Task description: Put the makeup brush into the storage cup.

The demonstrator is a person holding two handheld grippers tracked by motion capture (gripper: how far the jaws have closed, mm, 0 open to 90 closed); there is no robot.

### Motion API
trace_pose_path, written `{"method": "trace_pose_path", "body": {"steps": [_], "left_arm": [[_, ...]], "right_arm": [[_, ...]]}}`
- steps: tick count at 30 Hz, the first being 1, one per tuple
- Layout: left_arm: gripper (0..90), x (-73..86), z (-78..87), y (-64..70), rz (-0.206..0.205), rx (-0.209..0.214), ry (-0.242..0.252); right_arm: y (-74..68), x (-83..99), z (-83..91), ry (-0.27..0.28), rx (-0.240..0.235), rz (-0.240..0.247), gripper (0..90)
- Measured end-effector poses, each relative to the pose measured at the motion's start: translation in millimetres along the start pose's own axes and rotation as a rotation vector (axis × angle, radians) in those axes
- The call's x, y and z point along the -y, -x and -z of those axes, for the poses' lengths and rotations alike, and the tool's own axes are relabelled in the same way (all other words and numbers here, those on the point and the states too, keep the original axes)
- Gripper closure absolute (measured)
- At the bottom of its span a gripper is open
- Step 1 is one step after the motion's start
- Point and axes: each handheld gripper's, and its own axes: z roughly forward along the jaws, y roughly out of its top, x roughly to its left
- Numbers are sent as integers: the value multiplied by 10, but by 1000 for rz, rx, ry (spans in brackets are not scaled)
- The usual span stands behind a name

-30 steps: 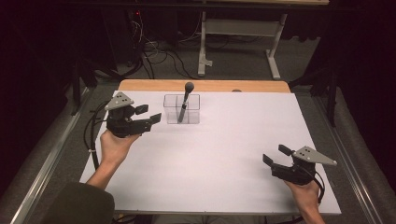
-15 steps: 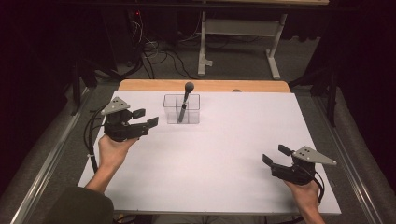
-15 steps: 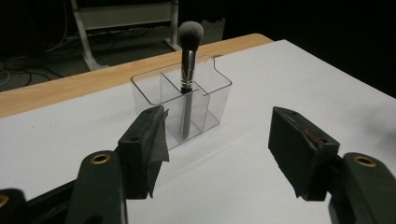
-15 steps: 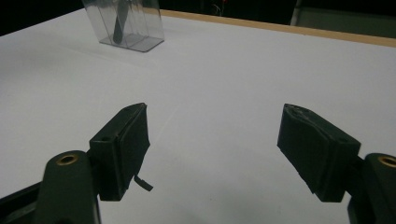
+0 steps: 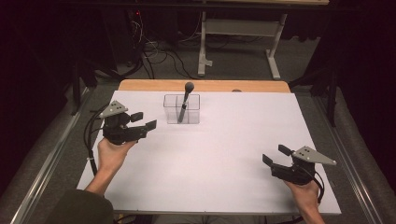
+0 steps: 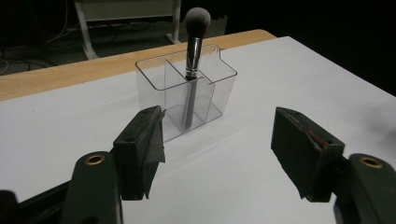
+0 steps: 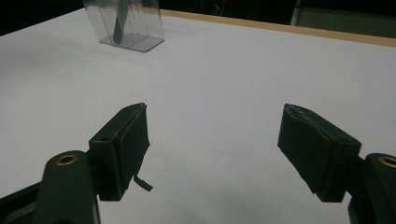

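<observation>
White table (image 5: pixel 210 154) in a dark room — makeup brush (image 6: pixel 194 56) upright in the clear organizer (image 6: pixel 187 100); left gripper (image 6: pixel 217 135) and right gripper (image 7: pixel 217 147) both spread, empty.

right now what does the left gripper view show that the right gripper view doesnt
The left gripper view alone shows the makeup brush's bristle head and metal ferrule, standing in a middle compartment of the clear organizer, whose dividers and open top are plain there, with the left gripper open towards it. The right gripper view alone shows the right gripper, open over bare white table, with the organizer farther off and cut at the top edge. Both share the organizer, the brush handle, the white tabletop and its wooden edge.
</observation>
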Motion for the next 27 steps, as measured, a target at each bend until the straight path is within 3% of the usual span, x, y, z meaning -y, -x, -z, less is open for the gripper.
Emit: {"method": "trace_pose_path", "body": {"steps": [22,27], "left_arm": [[357,269,-71,-104,48,-2,-14],[359,333,-109,-158,78,-6,-11]], "right_arm": [[16,4,-1,0,-1,-4,262],[23,9,-5,-3,-1,-9,262]]}}
